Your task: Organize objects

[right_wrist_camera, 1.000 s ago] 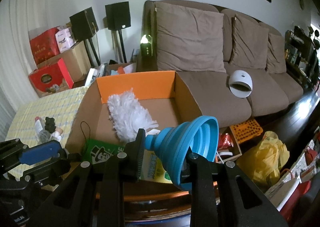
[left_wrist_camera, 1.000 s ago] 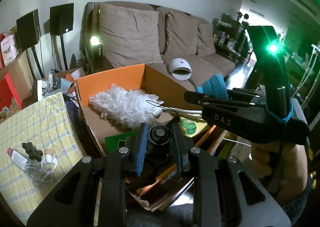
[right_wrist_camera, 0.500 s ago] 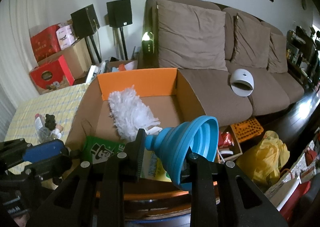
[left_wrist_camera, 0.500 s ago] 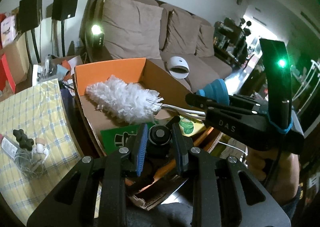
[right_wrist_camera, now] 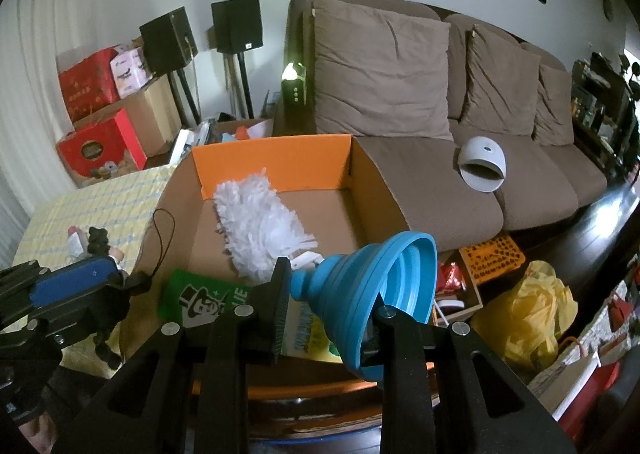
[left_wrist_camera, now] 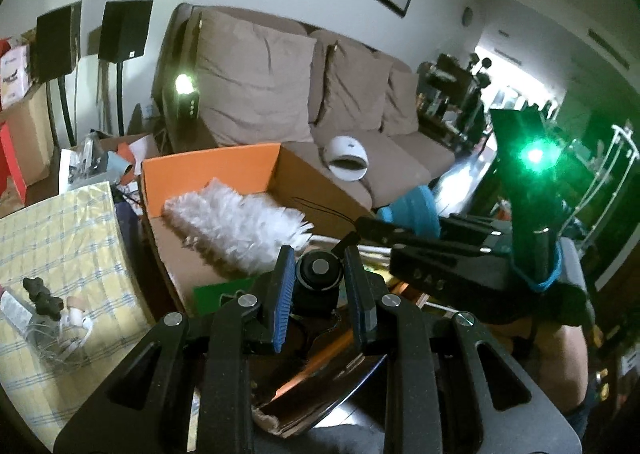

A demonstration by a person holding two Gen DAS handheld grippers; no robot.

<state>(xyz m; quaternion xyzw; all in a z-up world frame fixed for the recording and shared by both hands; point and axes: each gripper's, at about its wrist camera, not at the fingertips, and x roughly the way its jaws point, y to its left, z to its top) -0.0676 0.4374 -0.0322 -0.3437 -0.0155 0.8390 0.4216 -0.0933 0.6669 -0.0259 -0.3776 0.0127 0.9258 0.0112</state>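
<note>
Blue silicone was what filled my right gripper (right_wrist_camera: 326,308): the collapsible funnel (right_wrist_camera: 384,294) sat clamped between the pads by its narrow spout, jaws drawn in close around it. My left gripper (left_wrist_camera: 318,284) was pinched just as narrowly on a small black device (left_wrist_camera: 319,274) with a round, capped top and a thin wrist loop (right_wrist_camera: 164,230) trailing off it; I couldn't name it from what showed.

Both hands hung at the near edge of the open cardboard box (right_wrist_camera: 272,157) with the orange inner flap. By my reckoning the job was partly done: a white fluffy duster (right_wrist_camera: 260,223) already lay in the box, with a green printed card (right_wrist_camera: 200,300) and some bright packets near the front edge. Neither of my two items was in yet. Over on the yellow checked cloth (right_wrist_camera: 100,205) a little cluster of small bits (right_wrist_camera: 90,242) remained, so those looked left to sort too.

As for the funnel, its long axis ran from spout to mouth, lying nearly level and tipped slightly up, with the spout aimed left and the wide mouth flaring right, towards the sofa (right_wrist_camera: 400,101). The duster lay diagonally, fluffy end at the orange back wall, handle end towards me.
</note>
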